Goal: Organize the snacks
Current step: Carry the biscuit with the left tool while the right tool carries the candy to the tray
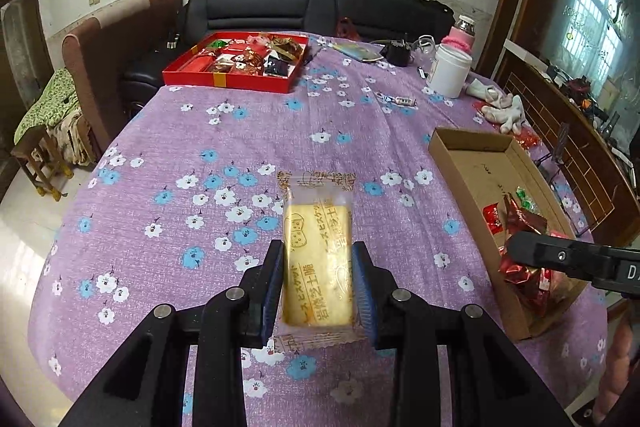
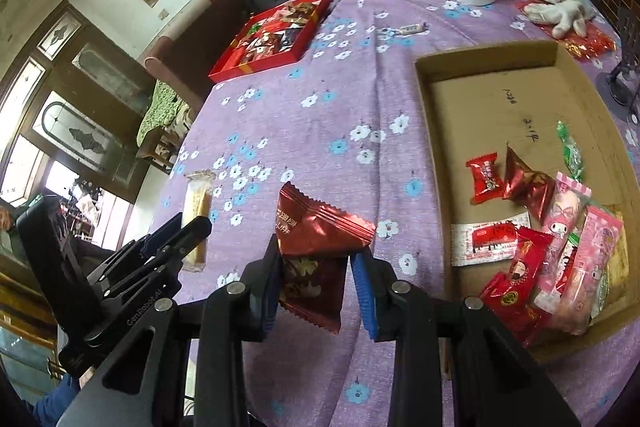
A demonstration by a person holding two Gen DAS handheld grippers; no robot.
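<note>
Holding a clear-wrapped yellow biscuit packet [image 1: 318, 259] between its blue pads, the left hand-held gripper [image 1: 319, 291] is clenched on the packet's long sides, and the packet sits above the purple floral tabletop [image 1: 224, 131]. In the right wrist view we see the same packet [image 2: 197, 215] end-on, to the left of the other tool.

The right hand-held gripper [image 2: 316, 291] grasps a dark red triangular snack bag [image 2: 320, 251], its jaws closed on the bag's lower half while the crimped top edge sticks up above them. It sits over the tabletop, just left of the brown cardboard tray [image 2: 424, 99].

We note the tray already contains several wrapped snacks at its near end: a small red candy [image 2: 485, 177], a pink packet [image 2: 568, 227], a green one [image 2: 570, 151].

A red box [image 1: 224, 79] of assorted sweets sits at the far edge, well apart from both tools. A white jar [image 1: 450, 69] stands far right.
</note>
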